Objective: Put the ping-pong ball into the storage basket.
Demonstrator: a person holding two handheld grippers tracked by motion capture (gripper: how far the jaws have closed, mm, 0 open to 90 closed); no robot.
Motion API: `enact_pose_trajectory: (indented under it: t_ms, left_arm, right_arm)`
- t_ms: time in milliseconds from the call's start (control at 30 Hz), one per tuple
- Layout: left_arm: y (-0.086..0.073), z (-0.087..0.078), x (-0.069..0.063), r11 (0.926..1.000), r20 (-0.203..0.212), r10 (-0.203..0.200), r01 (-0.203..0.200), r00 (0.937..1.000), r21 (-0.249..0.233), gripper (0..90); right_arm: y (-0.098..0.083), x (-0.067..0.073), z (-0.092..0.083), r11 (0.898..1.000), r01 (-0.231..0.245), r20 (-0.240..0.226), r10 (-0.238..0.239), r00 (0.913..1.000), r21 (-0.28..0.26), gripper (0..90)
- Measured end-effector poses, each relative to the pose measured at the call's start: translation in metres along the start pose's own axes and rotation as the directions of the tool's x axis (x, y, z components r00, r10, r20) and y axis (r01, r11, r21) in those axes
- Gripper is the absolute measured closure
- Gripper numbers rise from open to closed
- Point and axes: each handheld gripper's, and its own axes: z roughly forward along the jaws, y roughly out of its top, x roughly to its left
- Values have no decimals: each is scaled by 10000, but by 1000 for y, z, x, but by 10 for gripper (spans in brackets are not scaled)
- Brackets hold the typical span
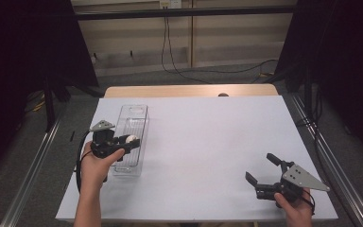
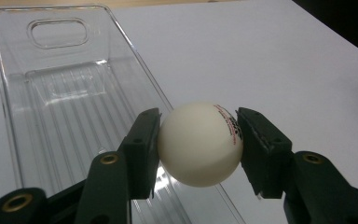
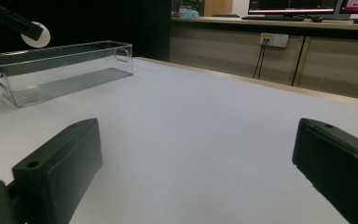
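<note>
A white table (image 1: 208, 156) sits on grey carpet, with dark curtains at either side and a pale wall panel with trailing cables behind it. In the high view, a long clear plastic bin (image 1: 133, 120) lies on the table at about 9 o'clock from the table's centre, its length running away from the person. The left gripper view shows the bin's ribbed floor and an oval handle cut-out in its far end wall.

The left gripper (image 1: 129, 141) is held at the bin's near half, coming in from the bin's 9 o'clock side and reaching over its rim. Its two black jaws are clamped on a white ping-pong ball (image 2: 200, 143) – one pad pressing each side, red and black print showing near the right pad. The ball is held above the bin's right long wall, not resting on anything.

The right gripper (image 1: 263, 168) rests low at about 4 o'clock on the table, well apart from the bin. Its jaws stand wide apart with nothing between them – bare white table shows in the gap.
</note>
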Motion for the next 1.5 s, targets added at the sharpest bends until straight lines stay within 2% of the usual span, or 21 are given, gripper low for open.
enact_pose_trajectory:
  t_ms: [133,300,333,433,533,667,700,733,800,833,867,933,1033,1100,1200,1333,1433,1500]
  left_arm:
    - [-1,0,2,10000,-17,74,-74,10000,46,512]
    - [-2,0,4,9999,-250,110,-110,9996,-6,512]
    - [-3,1,5,10000,-253,32,-34,9997,-78,512]
    - [-4,1,5,9999,-498,104,-109,9987,-96,512]
    - [-5,2,6,9998,-503,85,-95,9987,-192,512]
    - [-6,2,7,9993,-830,169,-196,9964,-315,510]
    - [-7,2,9,9992,-852,225,-252,9961,-298,495]
    - [-7,2,9,9988,-936,117,-160,9955,-457,455]
    - [-8,1,11,9983,-1069,274,-327,9939,-485,401]
    - [-9,1,10,9974,-1186,84,-168,9929,-697,359]
    - [-9,1,11,9966,-1224,96,-195,9924,-801,323]
    - [-10,-2,12,9956,-1288,142,-260,9916,-904,312]
    - [-11,-4,11,9910,-1220,107,-268,9925,-1310,235]
    - [-12,-7,11,9891,-1112,197,-356,9936,-1432,224]
    - [-15,-10,9,9827,-1196,-46,-177,9928,-1844,173]
    - [-20,-14,9,9812,-988,-27,-164,9951,-1922,154]
    - [-26,-16,8,9764,-899,-192,-7,9958,-2160,135]
    - [-30,-17,7,9727,-951,-150,-75,9954,-2320,119]
  right_arm:
    - [0,0,0,10000,-28,13,28,10000,5,10]
    - [0,0,0,10000,5,16,-5,10000,-7,10]
    - [0,0,0,10000,6,16,-6,10000,-9,10]
    - [0,0,0,10000,-51,40,51,10000,11,10]
    - [0,0,0,10000,-69,100,70,9999,-59,10]
    - [0,-1,-1,10000,-48,40,48,10000,2,10]
    - [0,-1,-1,9999,-92,131,93,9999,-83,10]
    - [0,-1,-1,9999,-119,86,120,9999,-63,10]
    - [0,-1,-2,9999,-119,87,120,9999,-65,10]
    - [0,-1,-2,9999,-139,124,140,9998,-90,10]
    - [0,-1,-2,9999,-144,119,145,9998,-89,10]
    - [1,-1,-2,9999,-132,119,133,9998,-86,10]
    - [0,-2,-2,9999,-85,69,86,9999,-53,10]
    - [0,-2,-1,9999,-113,64,113,9999,-65,10]
    - [0,-2,-1,9999,-118,103,119,9999,-45,10]
    - [0,-1,-1,9999,-104,104,104,9999,-65,10]
    - [0,-1,-2,9999,-133,105,133,9999,-50,10]
    - [0,-1,-1,9999,-113,111,114,9999,-59,10]
